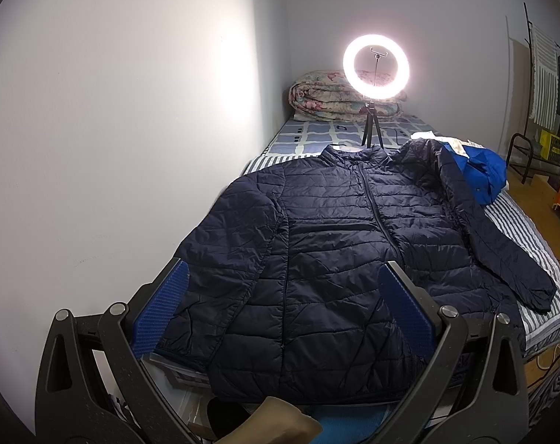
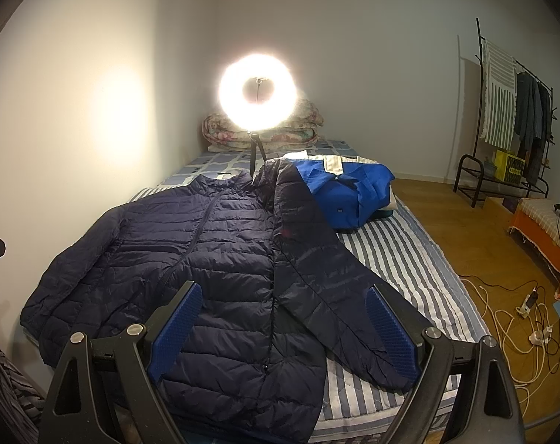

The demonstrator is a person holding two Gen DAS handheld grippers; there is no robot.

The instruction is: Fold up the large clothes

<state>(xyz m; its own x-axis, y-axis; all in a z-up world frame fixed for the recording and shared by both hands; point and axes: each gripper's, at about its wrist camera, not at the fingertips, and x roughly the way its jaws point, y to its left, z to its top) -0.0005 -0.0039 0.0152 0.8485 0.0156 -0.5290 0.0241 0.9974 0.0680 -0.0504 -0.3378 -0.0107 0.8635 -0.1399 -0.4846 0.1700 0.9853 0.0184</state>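
Note:
A dark navy quilted puffer jacket (image 1: 328, 244) lies front up and zipped on the striped bed (image 1: 528, 236), collar toward the far end. It also shows in the right wrist view (image 2: 213, 259). Its right-hand sleeve (image 2: 328, 281) stretches out toward the bed's near right edge; the other sleeve (image 1: 239, 236) lies along the wall side. My left gripper (image 1: 283, 288) is open and empty, held above the jacket's hem. My right gripper (image 2: 283, 307) is open and empty above the hem and the outstretched sleeve.
A lit ring light on a tripod (image 1: 375, 68) stands on the bed past the collar. A folded blue garment (image 2: 348, 190) lies at the right, a rolled quilt (image 1: 339, 98) at the far end. A wall runs along the left. A clothes rack (image 2: 513, 122) and cables (image 2: 516, 318) are on the floor at right.

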